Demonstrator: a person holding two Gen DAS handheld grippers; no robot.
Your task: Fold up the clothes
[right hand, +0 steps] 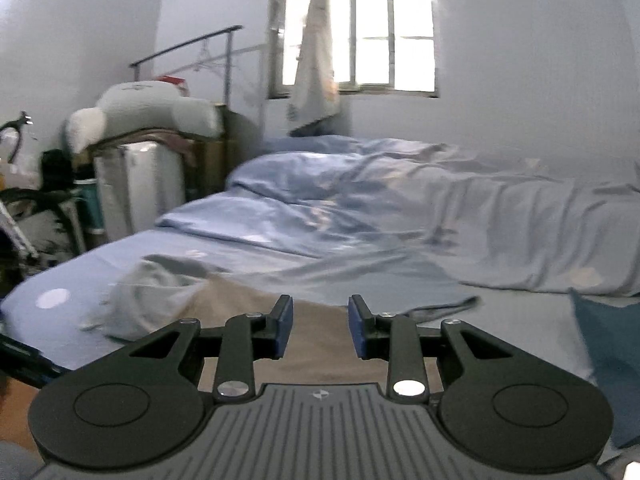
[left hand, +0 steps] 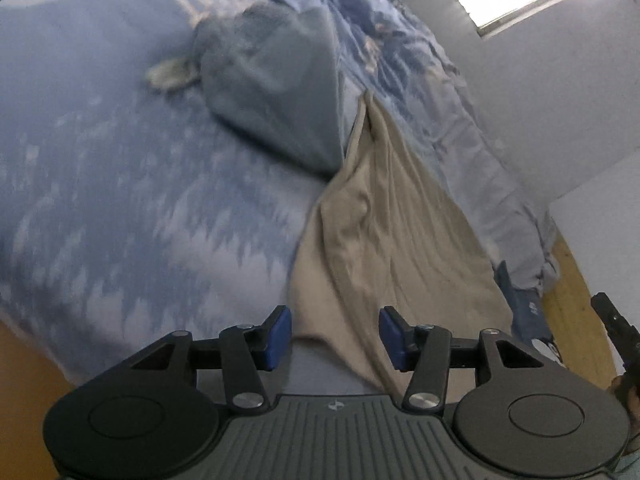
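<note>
A beige garment [left hand: 384, 240] lies stretched out on the blue bed sheet [left hand: 120, 200], its near hem between my left gripper's fingers. A crumpled grey-blue garment [left hand: 276, 92] lies beyond it, touching its far end. My left gripper [left hand: 335, 336] is open and empty just above the beige hem. In the right wrist view the beige garment [right hand: 320, 320] lies under my right gripper [right hand: 320, 328], which is open and empty. The grey-blue garment [right hand: 152, 300] sits to its left.
A rumpled blue duvet [right hand: 400, 208] covers the far half of the bed. A window with a tied curtain [right hand: 320, 40] is behind. Boxes and a plush toy [right hand: 148, 108] stand left of the bed. Wooden floor [left hand: 576, 312] shows beside the bed edge.
</note>
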